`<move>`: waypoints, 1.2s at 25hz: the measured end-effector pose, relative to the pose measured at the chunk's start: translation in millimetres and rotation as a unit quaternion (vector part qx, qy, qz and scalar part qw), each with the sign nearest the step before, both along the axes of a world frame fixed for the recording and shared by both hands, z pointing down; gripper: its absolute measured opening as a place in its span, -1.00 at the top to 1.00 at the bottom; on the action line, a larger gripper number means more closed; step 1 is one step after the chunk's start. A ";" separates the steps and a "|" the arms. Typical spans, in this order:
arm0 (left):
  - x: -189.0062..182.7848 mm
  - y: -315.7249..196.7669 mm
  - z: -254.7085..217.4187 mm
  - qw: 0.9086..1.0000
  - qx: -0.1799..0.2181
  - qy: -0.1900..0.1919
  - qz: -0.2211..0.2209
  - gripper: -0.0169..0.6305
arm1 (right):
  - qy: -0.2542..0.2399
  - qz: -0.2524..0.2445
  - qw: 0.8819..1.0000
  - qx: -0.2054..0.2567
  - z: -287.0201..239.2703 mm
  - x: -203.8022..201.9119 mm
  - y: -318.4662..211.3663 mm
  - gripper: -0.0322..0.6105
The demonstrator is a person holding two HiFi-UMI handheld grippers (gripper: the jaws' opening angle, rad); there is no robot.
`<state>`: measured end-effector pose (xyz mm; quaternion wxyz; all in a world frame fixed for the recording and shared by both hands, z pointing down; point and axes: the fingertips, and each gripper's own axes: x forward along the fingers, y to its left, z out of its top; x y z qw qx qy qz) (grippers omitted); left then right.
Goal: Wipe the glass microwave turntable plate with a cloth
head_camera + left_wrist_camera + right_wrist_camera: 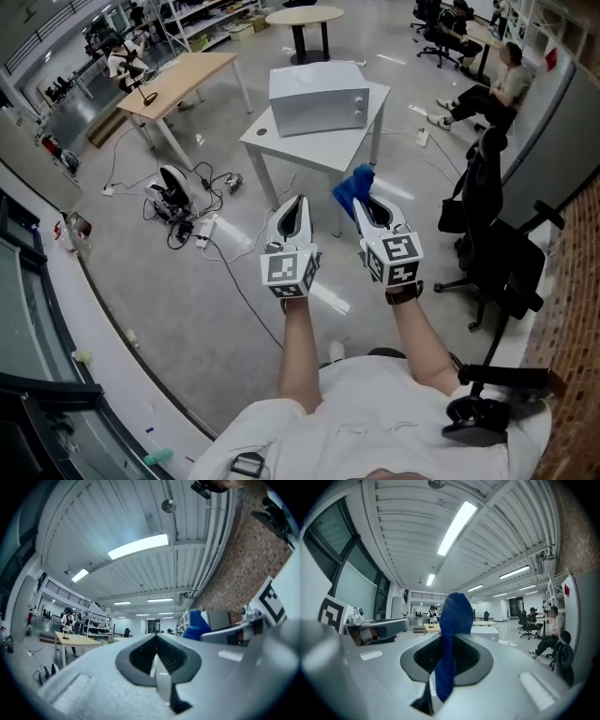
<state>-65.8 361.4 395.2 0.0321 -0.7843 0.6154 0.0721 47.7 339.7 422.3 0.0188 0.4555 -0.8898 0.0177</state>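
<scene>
Head view, nearest: 2 forearms extend forward, each hand holding 1 gripper above the bare floor.

Left gripper [297, 206]: the jaws are pressed together along their full length, and the left gripper view [157, 638] shows nothing between them.

Right gripper [364, 204]: the jaws are clamped on a blue cloth [353, 185]. In the right gripper view the cloth [453, 613] runs up through the jaw gap and bunches above the tips. The 2 grippers are side by side and apart.

Beyond the grippers: a white table [277, 142] carrying a white microwave [319, 97] with its door closed. The glass turntable plate cannot be made out in any view. The grippers are well short of the microwave.

Left of the table: cables [186, 208] on the floor. Right: a black office chair [495, 255].

Farther off: a wooden desk [180, 79], a round table [305, 15] and a seated person [499, 86]
</scene>
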 end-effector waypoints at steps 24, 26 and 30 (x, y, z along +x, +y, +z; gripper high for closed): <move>-12.3 -282.5 -2.1 0.998 -0.025 -0.051 -0.024 0.94 | -0.031 -0.041 0.999 0.004 -7.9 -20.7 -286.8 0.72; -2.9 -308.9 -4.9 0.998 -0.026 -0.050 -0.020 0.94 | -0.029 -0.038 0.999 0.002 -7.2 -11.0 -313.5 0.72; 4.7 -354.0 3.5 0.998 -0.005 -0.062 -0.024 0.94 | -0.030 -0.029 0.999 -0.004 -5.3 10.4 -358.0 0.72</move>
